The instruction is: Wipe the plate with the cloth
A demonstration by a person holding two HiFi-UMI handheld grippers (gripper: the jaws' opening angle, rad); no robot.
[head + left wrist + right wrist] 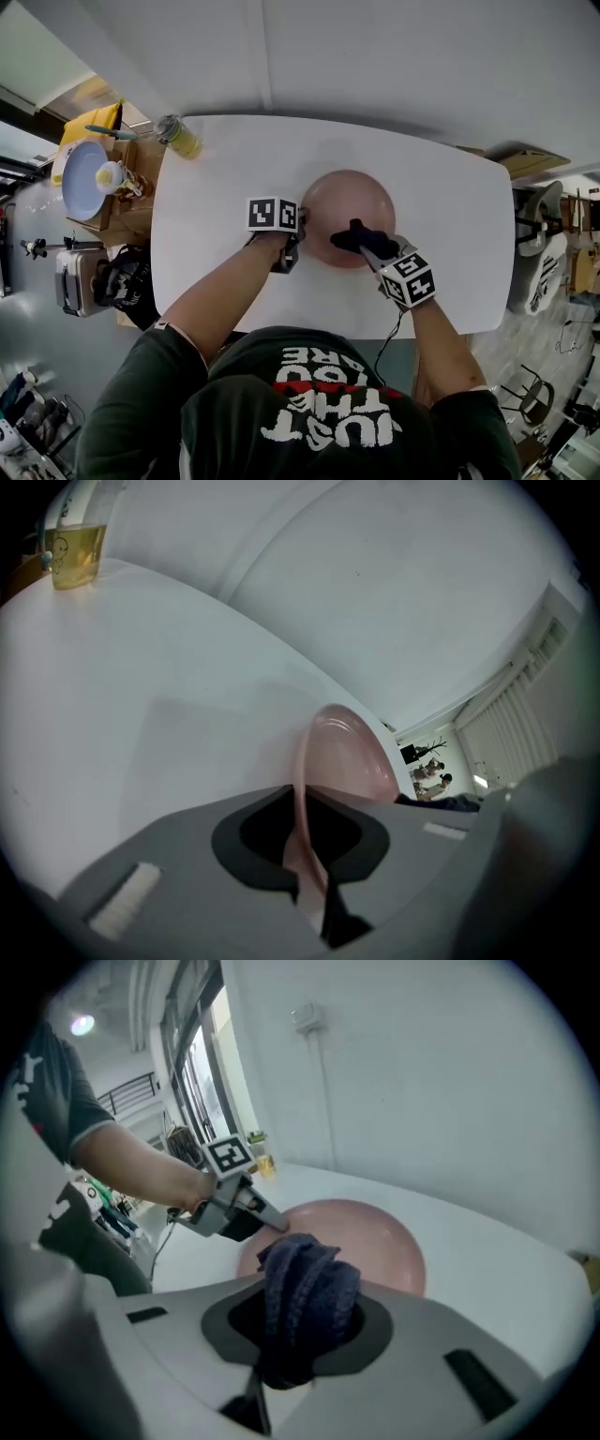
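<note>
A round pink plate (pixel 349 214) lies on the white table (pixel 216 187). My left gripper (pixel 296 232) is shut on the plate's left rim; in the left gripper view the plate (pixel 345 754) runs edge-on between the jaws. My right gripper (pixel 354 240) is shut on a bunched dark blue cloth (pixel 362 239), held over the plate's near right part. In the right gripper view the cloth (pixel 305 1302) fills the gap between the jaws, with the plate (pixel 361 1241) beyond it and the left gripper (pixel 270 1220) at the plate's rim. Whether the cloth touches the plate I cannot tell.
A glass of yellow liquid (pixel 180 138) stands at the table's far left corner; it shows too in the left gripper view (pixel 75 550). Left of the table sits a crate with a blue plate (pixel 82 178). A chair (pixel 539 248) stands off the right edge.
</note>
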